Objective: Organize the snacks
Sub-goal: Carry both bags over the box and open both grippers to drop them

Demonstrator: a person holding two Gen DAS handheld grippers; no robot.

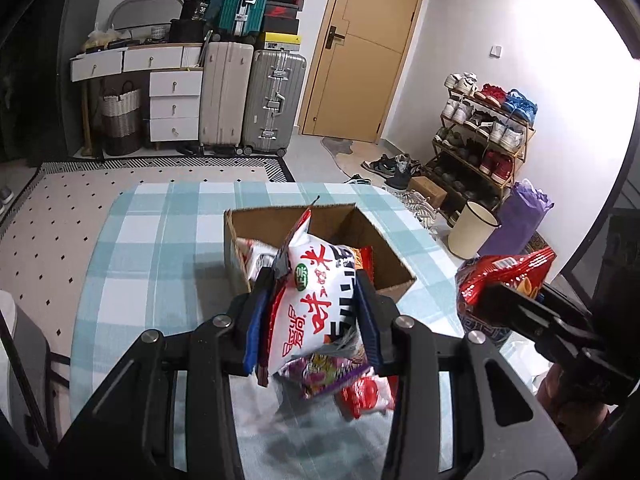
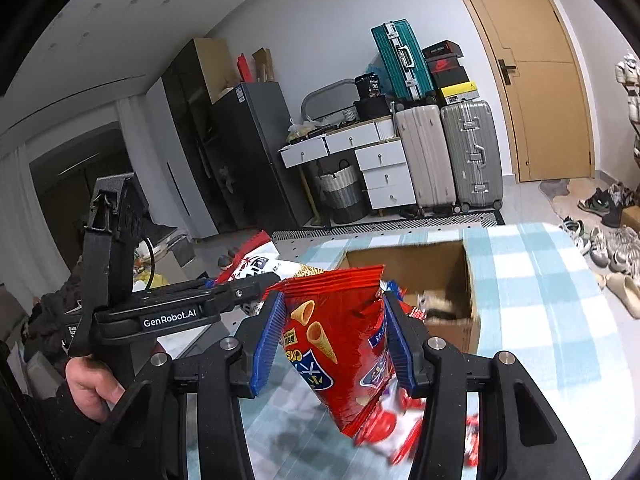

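Right wrist: "GenRobot.AI" left gripper (image 2: 256,280) (white lettering)

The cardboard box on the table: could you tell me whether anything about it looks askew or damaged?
The cardboard box sits skewed to the tablecloth's checks, and its near corner rim looks crumpled. Otherwise nothing stands out.

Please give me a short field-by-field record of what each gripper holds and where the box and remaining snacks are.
left gripper: shut on a white snack bag, lifted off the table
right gripper: shut on a red snack bag, also lifted
cardboard box: open-topped, on the checked tablecloth, a few packets already inside
loose snacks: still on the cloth below the left gripper
position: both bags are on the near side of the box, not yet over it
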